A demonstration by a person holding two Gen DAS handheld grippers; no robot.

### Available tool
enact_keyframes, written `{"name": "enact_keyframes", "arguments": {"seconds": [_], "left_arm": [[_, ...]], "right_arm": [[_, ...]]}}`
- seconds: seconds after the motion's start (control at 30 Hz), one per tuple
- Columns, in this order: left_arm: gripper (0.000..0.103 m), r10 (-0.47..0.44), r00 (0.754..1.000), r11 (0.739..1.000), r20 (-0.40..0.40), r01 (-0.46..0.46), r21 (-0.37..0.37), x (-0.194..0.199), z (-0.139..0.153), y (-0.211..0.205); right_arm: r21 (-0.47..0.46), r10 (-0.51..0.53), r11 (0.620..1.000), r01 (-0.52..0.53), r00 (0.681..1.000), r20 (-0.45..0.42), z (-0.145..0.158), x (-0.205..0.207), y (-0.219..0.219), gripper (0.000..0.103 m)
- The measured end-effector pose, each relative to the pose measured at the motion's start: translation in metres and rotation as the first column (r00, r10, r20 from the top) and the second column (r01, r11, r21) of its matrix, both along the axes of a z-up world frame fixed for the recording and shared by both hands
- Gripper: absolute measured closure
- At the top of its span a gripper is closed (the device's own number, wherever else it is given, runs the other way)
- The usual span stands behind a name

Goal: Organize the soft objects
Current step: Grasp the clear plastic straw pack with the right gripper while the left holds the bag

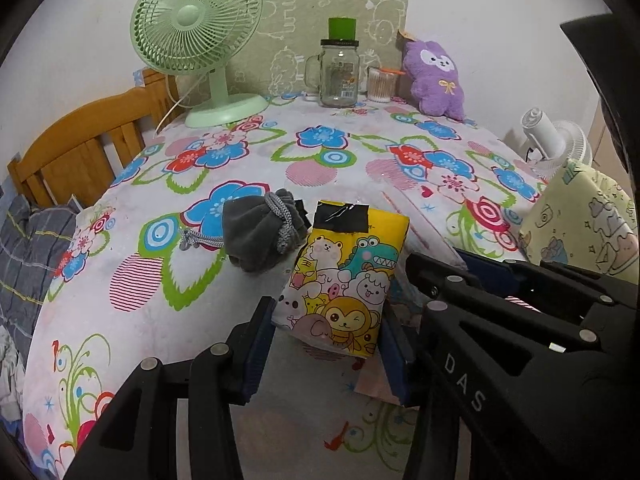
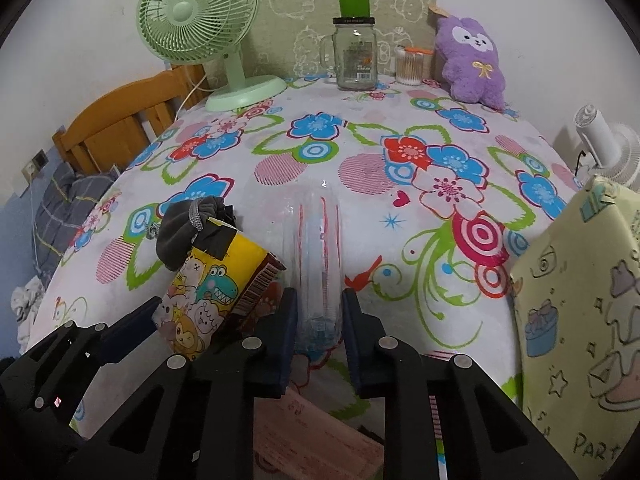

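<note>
A yellow cartoon-animal soft pack [image 1: 346,276] stands between the fingers of my left gripper [image 1: 326,344], which is shut on its lower part; it also shows in the right wrist view [image 2: 208,292]. A grey drawstring pouch [image 1: 260,236] lies on the floral cloth just behind it, seen too in the right wrist view [image 2: 188,228]. My right gripper [image 2: 319,334] is shut on a clear plastic pouch [image 2: 318,248] that stretches away from it. A purple plush toy [image 1: 434,78] leans on the back wall, also in the right wrist view [image 2: 474,62].
A green desk fan [image 1: 196,36], a glass mug jar [image 1: 339,72] and a cotton-swab cup [image 1: 380,85] stand at the back. A pale yellow cartoon bag [image 2: 580,320] stands at the right, a white fan [image 2: 604,144] behind it. A wooden headboard [image 1: 80,140] is left.
</note>
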State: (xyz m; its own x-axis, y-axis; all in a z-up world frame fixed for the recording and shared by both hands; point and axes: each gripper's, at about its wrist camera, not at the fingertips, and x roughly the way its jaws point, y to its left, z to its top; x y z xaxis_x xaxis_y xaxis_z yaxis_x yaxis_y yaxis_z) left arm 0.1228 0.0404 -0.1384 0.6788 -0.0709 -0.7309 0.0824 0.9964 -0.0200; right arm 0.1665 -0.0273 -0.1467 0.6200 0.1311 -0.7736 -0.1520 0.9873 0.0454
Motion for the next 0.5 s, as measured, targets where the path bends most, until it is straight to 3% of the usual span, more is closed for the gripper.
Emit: {"name": "enact_keyframes", "arguments": {"seconds": [0.5], "left_arm": [[0.052,0.031,0.998,0.999,0.061,-0.032,0.008,-0.024,0.021,-0.001]], "right_arm": [[0.017,0.017,1.000,-0.018,0.997,0.073,0.029,-0.036,-0.004,0.078]]}}
